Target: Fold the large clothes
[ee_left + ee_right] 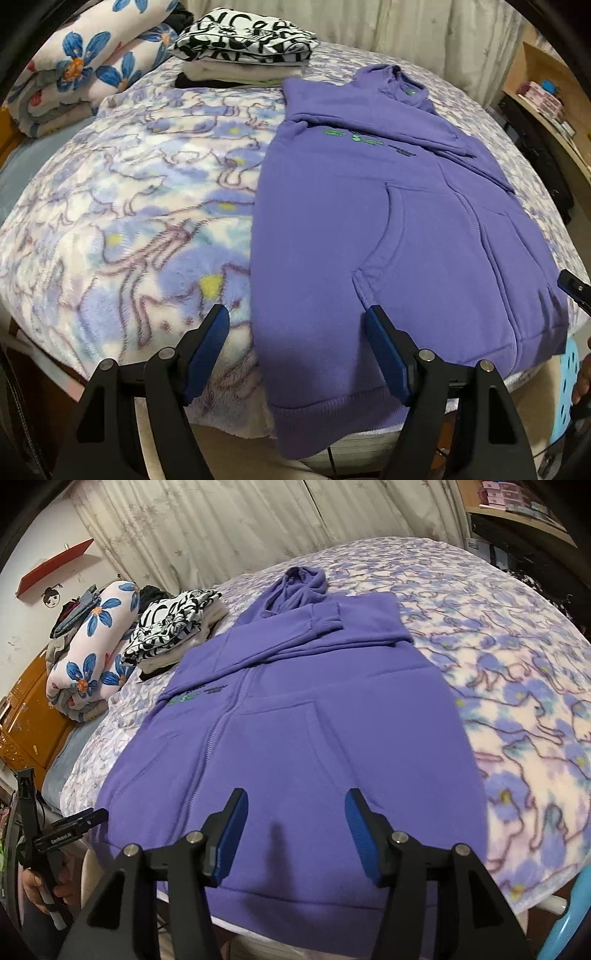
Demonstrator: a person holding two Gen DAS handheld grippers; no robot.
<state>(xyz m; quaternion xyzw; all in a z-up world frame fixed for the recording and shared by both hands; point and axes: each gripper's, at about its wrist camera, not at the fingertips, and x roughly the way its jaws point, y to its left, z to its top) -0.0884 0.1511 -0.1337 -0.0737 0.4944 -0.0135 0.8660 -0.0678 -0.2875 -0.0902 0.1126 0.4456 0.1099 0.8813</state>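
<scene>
The bed [122,206], under a fleece blanket [517,709] printed with purple flowers, stretches ahead of both pairs of fingers; the purple hoodie [388,229] lies flat on it, front up, hood at the far end, both sleeves folded across the chest, hem hanging over the near edge of the bed just below the fingers; beyond the hoodie, ahead and to the left of both grippers, lies a rolled quilt [99,642] with blue flowers; beside the quilt sits a stack [243,44] of folded clothes topped by a black-and-white print; the left gripper [297,314] hovers over the near left edge of the hoodie, its fingers [207,350] spread wide with nothing between them, one above the blanket, the other above the purple cloth; the right gripper [295,801] hangs over the hoodie's lower front near the hem, its fingers [360,834] parted about halfway and gripping nothing, with the zip running away ahead of the left finger; in the right wrist view a hand [37,886] holding the left gripper's handle shows at the lower left edge, off the bed.
</scene>
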